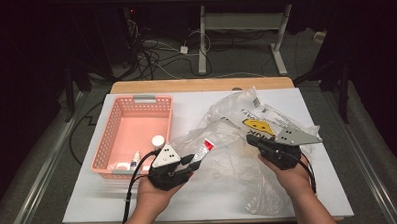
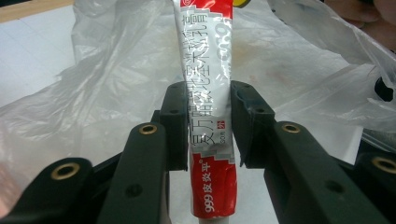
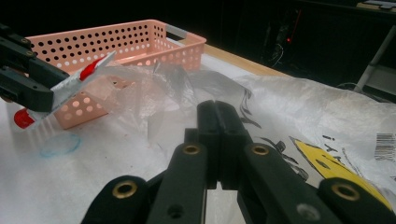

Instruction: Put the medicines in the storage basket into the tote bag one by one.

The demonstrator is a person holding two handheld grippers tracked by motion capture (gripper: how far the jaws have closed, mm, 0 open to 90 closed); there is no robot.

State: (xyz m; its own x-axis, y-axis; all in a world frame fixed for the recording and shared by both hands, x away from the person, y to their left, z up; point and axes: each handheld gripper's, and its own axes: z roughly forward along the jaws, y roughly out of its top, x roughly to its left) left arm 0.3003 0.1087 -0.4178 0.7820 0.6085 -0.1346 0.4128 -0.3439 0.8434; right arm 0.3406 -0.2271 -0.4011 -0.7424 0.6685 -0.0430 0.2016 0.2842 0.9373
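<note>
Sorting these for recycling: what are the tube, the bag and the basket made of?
Tube: probably laminate or soft metal, glossy silver and red, creased. Bag: thin clear plastic film, crinkled and shiny. Basket: rigid pink plastic, matt, with moulded holes.

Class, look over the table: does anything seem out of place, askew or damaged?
Nothing is spilled or broken. The clear plastic bag lies crumpled and spread over the white table, and the red-and-silver tube, clamped in the left tongs, looks creased.
</note>
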